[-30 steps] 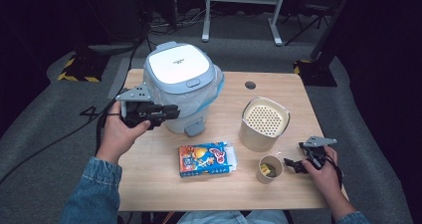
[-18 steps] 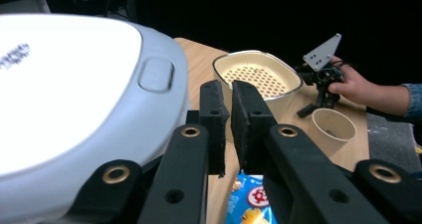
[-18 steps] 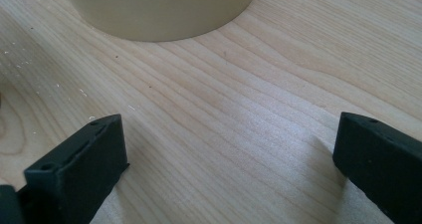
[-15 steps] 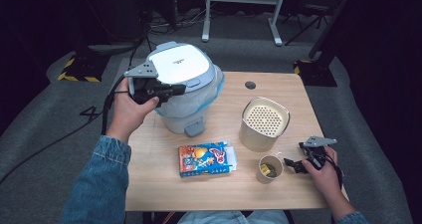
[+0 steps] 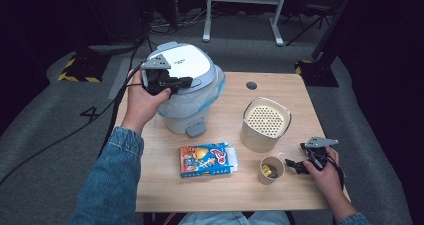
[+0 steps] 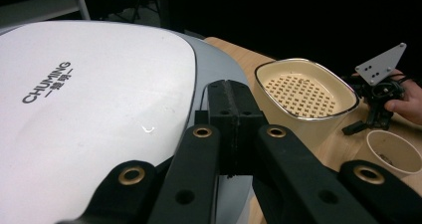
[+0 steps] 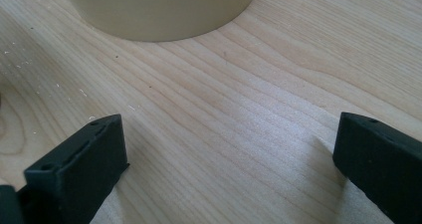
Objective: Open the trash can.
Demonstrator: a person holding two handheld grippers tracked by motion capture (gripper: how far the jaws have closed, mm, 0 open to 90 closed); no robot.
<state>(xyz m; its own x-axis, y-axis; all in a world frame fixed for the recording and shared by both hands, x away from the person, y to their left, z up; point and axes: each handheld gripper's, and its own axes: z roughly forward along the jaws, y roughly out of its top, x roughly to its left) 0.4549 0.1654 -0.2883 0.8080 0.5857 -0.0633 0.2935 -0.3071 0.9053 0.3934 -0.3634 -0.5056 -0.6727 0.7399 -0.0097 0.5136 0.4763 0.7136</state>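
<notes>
Over the white lid point(image 5: 187, 60) of the pedal bin point(image 5: 186, 92), at the table's far-left corner, the left gripper point(image 5: 181, 82) now hangs with its jaws clenched together and nothing between them; a second ago it sat lower, out in front of the bin with jaws partly apart, and it has since risen onto the lid's edge. In the left gripper view the closed tips point(image 6: 234, 117) lie just above the lid surface point(image 6: 99, 114). Judgement: a press or nudge on the lid is being prepared. The right gripper point(image 5: 299, 166) rests released on the table point(image 5: 235, 195), unmoved, jaws wide apart, just beside the paper cup point(image 5: 270, 169). The snack box point(image 5: 207, 160) and perforated canister point(image 5: 265, 124) are untouched.
</notes>
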